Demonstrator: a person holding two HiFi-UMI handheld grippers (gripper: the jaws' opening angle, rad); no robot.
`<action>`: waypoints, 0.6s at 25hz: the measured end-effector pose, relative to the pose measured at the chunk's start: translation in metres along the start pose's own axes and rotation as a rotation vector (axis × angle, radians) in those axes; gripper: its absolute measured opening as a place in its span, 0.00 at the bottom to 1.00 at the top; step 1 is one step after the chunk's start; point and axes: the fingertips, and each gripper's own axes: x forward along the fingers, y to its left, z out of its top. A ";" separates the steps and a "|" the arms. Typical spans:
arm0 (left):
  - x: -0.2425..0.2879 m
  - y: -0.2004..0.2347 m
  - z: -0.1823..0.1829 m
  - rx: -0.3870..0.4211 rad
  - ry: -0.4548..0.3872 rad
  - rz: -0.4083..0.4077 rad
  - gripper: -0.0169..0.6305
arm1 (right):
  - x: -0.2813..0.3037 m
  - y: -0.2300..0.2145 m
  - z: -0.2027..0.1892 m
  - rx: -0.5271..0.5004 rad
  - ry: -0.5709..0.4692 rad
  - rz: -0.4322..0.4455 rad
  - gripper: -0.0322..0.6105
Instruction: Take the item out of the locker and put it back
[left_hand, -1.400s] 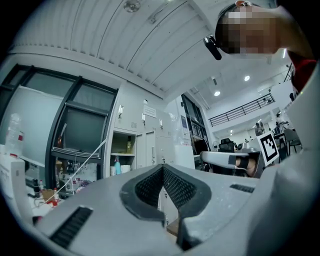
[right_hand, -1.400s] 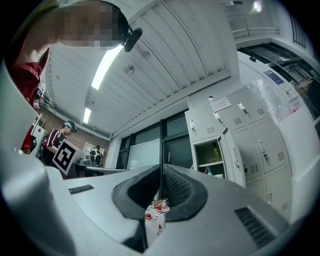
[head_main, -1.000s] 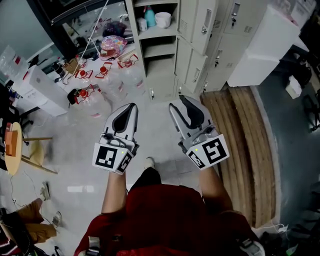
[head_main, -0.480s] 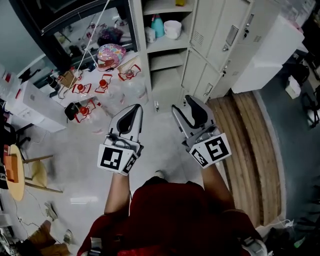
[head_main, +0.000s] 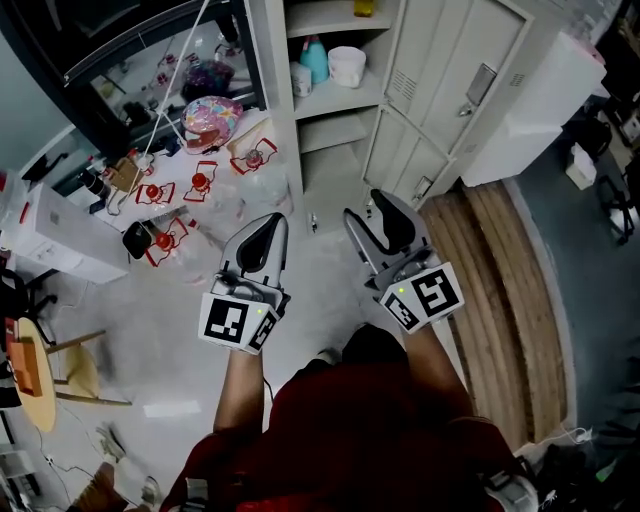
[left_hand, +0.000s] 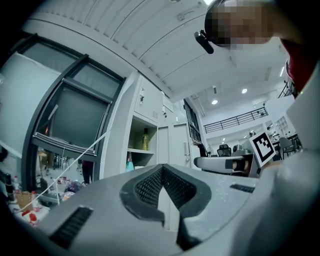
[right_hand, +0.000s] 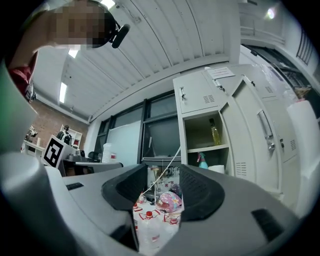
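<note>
Facing teal plastic spray bottle (head_main: 314, 58) on grey locker shelf (head_main: 340, 94), ahead; right gripper (head_main: 373, 218) looks nearer, jaws just opened wider, empty; left gripper (head_main: 268, 228) closed, empty.

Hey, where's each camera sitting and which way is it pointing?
Head view: on the person's head, steeply down on left hand-held gripper, right hand-held gripper, forearms, red shirt.
Left gripper view: on that hand-held gripper, along shut jaws toward open locker.
Right gripper view: along empty jaws, just opening, toward water bottles.
All share the locker's teal bottle.
</note>
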 end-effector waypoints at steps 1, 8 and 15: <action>0.003 0.004 -0.001 0.000 0.001 0.003 0.04 | 0.005 -0.004 -0.001 -0.001 0.000 -0.001 0.33; 0.039 0.034 -0.009 0.021 0.026 0.045 0.04 | 0.050 -0.045 -0.011 -0.004 -0.006 0.022 0.34; 0.102 0.072 -0.021 0.031 0.037 0.114 0.04 | 0.115 -0.105 -0.024 0.002 -0.014 0.081 0.37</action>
